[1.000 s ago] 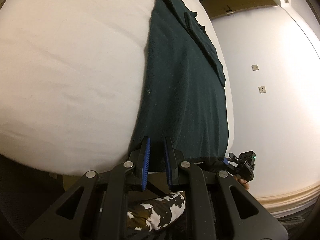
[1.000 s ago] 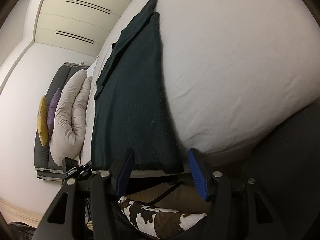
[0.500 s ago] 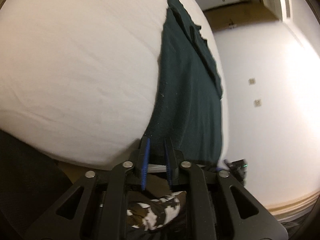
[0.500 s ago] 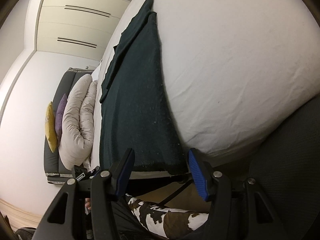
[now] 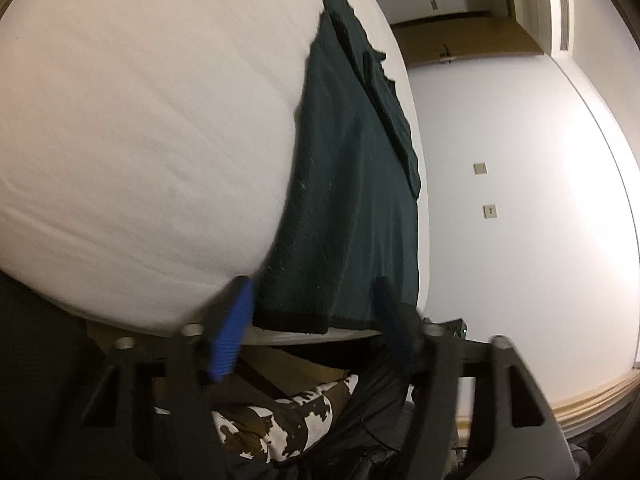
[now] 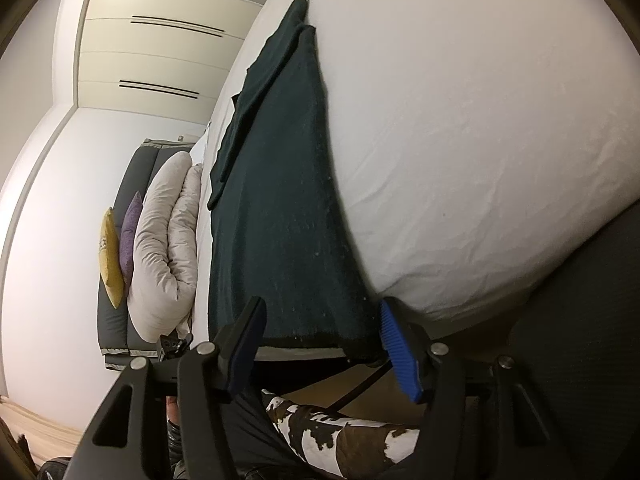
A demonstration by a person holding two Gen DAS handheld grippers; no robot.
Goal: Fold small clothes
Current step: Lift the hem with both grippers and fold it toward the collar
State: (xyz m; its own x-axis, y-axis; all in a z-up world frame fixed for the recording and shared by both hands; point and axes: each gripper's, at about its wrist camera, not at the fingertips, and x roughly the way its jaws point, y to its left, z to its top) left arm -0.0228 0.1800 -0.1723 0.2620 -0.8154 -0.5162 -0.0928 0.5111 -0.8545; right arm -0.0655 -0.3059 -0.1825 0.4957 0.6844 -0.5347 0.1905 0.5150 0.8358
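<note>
Garment [image 5: 352, 184]: dark green, knit-looking, laid flat and lengthwise on the white bed [image 5: 140, 140], running from the near edge toward the far end. Near hem lies right at the bed's near edge, slightly overhanging. A narrower folded strip, likely a sleeve, lies on top along one long side at the far half [image 6: 256, 92].

Left gripper [image 5: 316, 332]: jaws opening, spread either side of the near hem corner, blue pads [image 5: 234, 332] clear of the cloth. Nothing pinched. Motion blur on the pads.

Right gripper [image 6: 324, 344]: jaws opening slightly, already spread wide, straddling the other near hem corner. Pads [image 6: 398, 354] not pressing the cloth; hem sits just beyond and between them.

Both grippers are at the near bed edge, pointing along the garment's length.

Below the grippers: a person's leg in brown-and-white patterned fabric [image 6: 344, 436].

Background in the right wrist view: rolled duvet [image 6: 168, 240], yellow and purple cushions [image 6: 110, 256] against a grey headboard, and a white wardrobe [image 6: 160, 60].
</note>
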